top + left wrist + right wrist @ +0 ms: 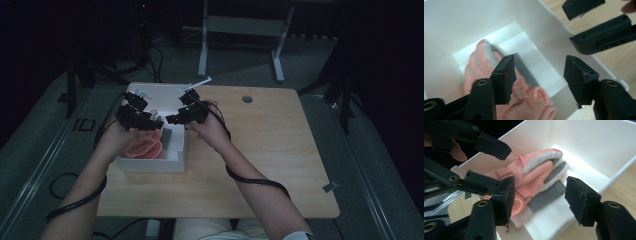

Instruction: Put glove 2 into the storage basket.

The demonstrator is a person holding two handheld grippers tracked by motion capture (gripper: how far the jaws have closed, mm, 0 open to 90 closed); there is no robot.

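A pile of pink and grey fabric pieces (145, 148) lies in an open white box (150, 165) on the left of the wooden table (260, 150). My left gripper (150, 122) hovers over the box's far left part, open. My right gripper (175, 119) is over the box's far right rim, open. The two point at each other. In the left gripper view the open jaws frame the fabric (480, 57) on the box floor (541, 65), with the right gripper (569, 23) beyond. In the right gripper view the fabric (534, 172) lies just past the open jaws, the left gripper (502, 167) above it.
A round cable hole (247, 99) sits near the table's far edge. The bare wood to the right of the box is free. Beyond the table stand a white desk frame (240, 30) and dark stands, and cables (75, 200) trail from both forearms.
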